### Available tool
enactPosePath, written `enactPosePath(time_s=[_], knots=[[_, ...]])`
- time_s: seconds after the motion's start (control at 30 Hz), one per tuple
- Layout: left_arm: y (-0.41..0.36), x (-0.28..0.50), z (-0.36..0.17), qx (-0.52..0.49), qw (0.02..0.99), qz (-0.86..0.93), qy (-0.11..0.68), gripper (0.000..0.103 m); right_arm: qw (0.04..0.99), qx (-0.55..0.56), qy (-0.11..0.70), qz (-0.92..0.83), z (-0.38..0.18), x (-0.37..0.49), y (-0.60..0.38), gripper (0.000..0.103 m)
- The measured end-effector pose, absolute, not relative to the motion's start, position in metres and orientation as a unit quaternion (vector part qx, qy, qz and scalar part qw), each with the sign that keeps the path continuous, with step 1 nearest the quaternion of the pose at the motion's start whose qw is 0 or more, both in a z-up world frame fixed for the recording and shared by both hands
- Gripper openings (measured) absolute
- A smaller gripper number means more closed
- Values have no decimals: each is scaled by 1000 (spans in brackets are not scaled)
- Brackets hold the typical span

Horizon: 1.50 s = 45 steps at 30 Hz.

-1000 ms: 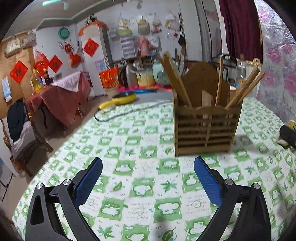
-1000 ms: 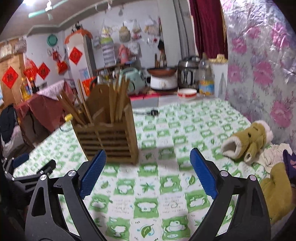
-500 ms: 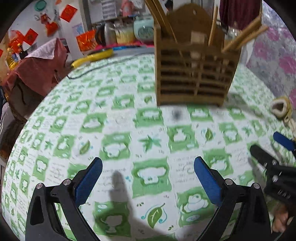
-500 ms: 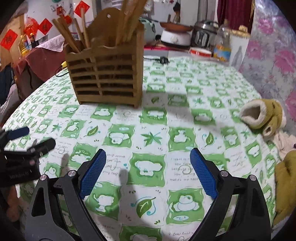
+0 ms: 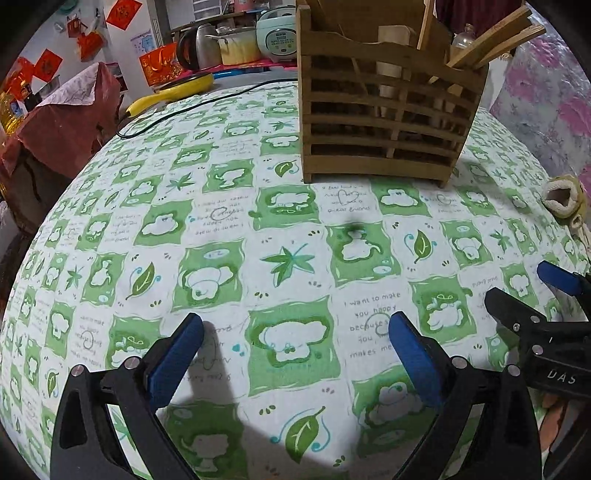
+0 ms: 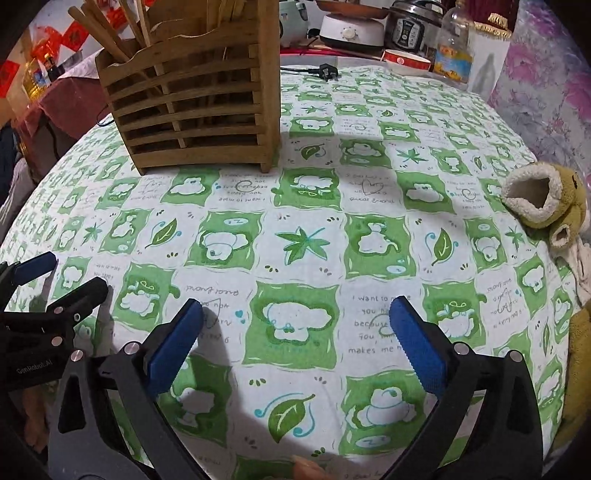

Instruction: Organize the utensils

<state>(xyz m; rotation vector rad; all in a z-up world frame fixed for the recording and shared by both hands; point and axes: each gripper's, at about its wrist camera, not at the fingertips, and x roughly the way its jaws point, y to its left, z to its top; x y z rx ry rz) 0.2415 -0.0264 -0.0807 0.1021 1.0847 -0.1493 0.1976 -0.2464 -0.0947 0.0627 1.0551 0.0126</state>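
Note:
A slatted wooden utensil holder (image 5: 384, 107) (image 6: 195, 99) stands on the table with the green-and-white cloth (image 5: 221, 229) (image 6: 332, 221), with wooden chopsticks (image 5: 491, 37) (image 6: 107, 26) and flat wooden utensils upright in it. My left gripper (image 5: 295, 328) hangs open low over the cloth in front of the holder, nothing between its blue pads. My right gripper (image 6: 295, 314) hovers beside it, jaws opening wide and empty. Each gripper shows at the edge of the other's view: the right gripper (image 5: 524, 291) and the left gripper (image 6: 70, 273).
A plush olive slipper (image 6: 543, 199) (image 5: 565, 199) and more cloth lie at the table's right edge. A black cable (image 5: 192, 107) and plug (image 6: 328, 72) lie behind the holder. Pots, a rice cooker (image 6: 410, 26) and a bottle (image 6: 452, 48) stand at the back.
Both grippers have sunk toward the cloth and tipped downward, so the holder has moved up in both views. The right gripper's jaws have spread slightly wider.

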Motion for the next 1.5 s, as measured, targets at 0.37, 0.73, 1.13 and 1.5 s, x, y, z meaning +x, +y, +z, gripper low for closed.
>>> enactPosePath(time_s=[0.37,0.73,1.13,1.5], knots=[[-28,243,-80,55,860,-43,506,98,863,41,503,-31,-94,201,-246,97],[-10,174,-3,38,966,8,256,98,955,39,293,-36,-31,146,-248,97],[-28,153,7,80,976,7,203,98,988,6,145,-62,0,98,-235,97],[-19,136,15,62,981,13,184,98,992,26,109,-55,0,78,-234,97]])
